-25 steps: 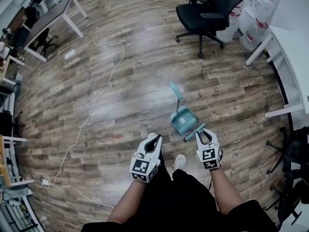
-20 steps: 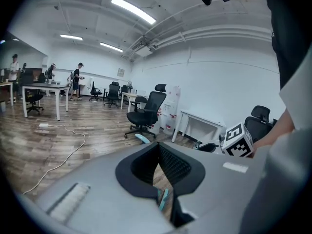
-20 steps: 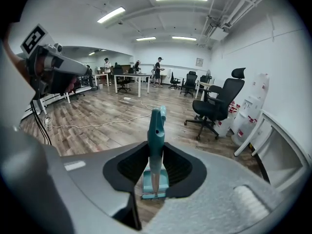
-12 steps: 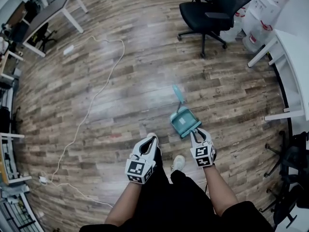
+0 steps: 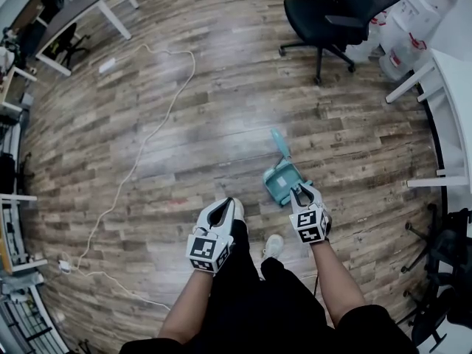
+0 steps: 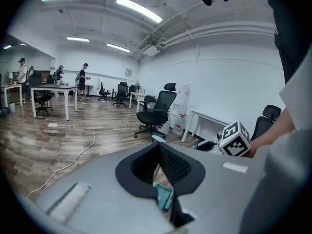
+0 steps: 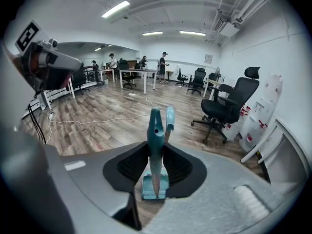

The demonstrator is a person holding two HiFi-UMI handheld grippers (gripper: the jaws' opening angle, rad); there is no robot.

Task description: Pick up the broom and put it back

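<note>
1. The right gripper (image 7: 156, 147) is pinching the teal broom handle (image 7: 155, 126), holding it over the teal dustpan (image 7: 147, 186) on the wooden floor (image 7: 97, 126).
2. The left gripper (image 6: 157, 144) is hovering beside it, jaws pressed together on nothing.

- A wood-plank floor (image 5: 221, 109) is carrying everything in the room
- A teal dustpan (image 5: 282, 183) is standing on the boards near the middle, its long handle rising from it
- A white cable (image 5: 147, 150) is trailing loosely across the left half, from a white power block (image 5: 107, 66) toward the near left corner
- A black office chair (image 5: 335, 21) is resting on its castors at the far right
- Large water bottles (image 5: 402, 39) are sitting just beside the chair
- A white-legged table (image 5: 88, 6) is standing at the far left
- A light shoe (image 5: 274, 247) is planted near the dustpan
</note>
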